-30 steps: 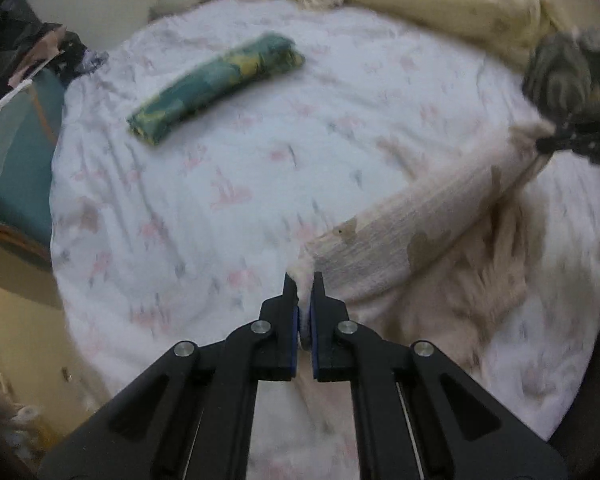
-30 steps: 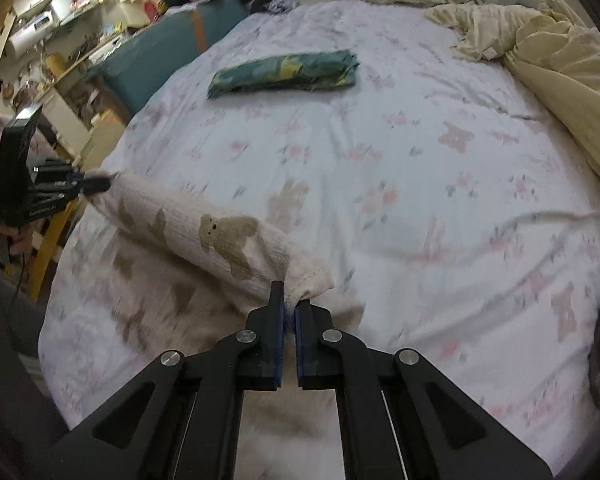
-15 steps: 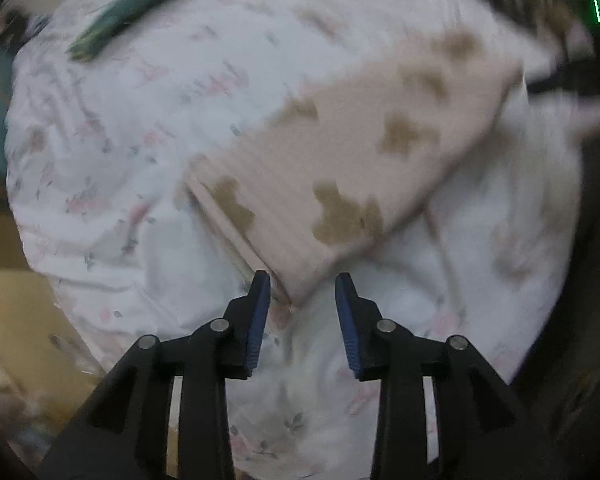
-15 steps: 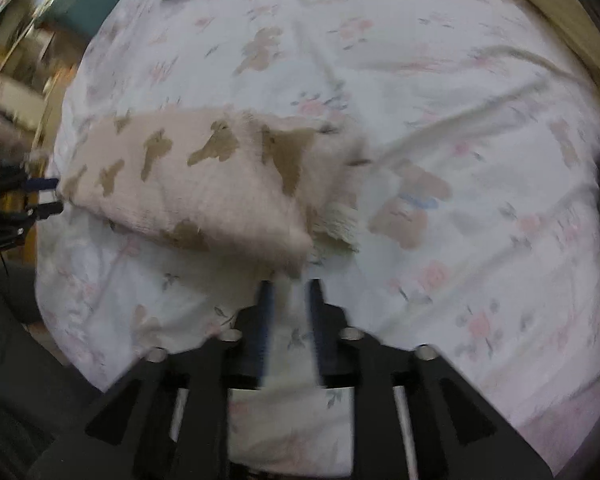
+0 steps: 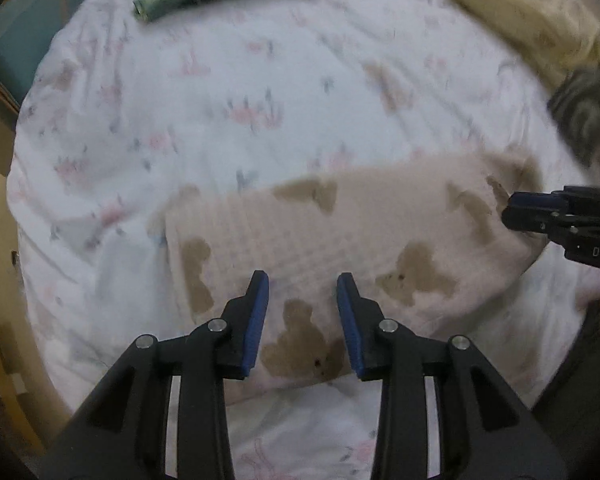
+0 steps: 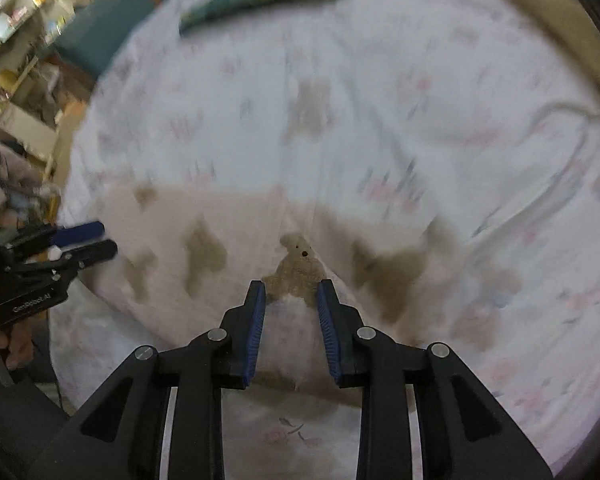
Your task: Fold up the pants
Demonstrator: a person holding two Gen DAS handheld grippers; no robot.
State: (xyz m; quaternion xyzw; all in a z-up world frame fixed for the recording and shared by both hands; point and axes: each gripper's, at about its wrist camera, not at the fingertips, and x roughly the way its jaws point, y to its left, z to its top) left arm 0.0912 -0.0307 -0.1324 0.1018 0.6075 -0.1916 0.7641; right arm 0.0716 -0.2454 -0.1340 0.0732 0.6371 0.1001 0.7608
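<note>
pants (image 5: 340, 240) lay folded flat on the bed (image 5: 220, 120), near its front edge | left gripper (image 5: 302, 292) was spread wide above them, holding nothing | right gripper (image 6: 291, 295) gaped over their near edge, empty

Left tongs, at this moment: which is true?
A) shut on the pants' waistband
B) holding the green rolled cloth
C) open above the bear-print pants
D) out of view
C: the left tongs stand apart, nothing between them, over the folded beige bear-print pants.
</note>
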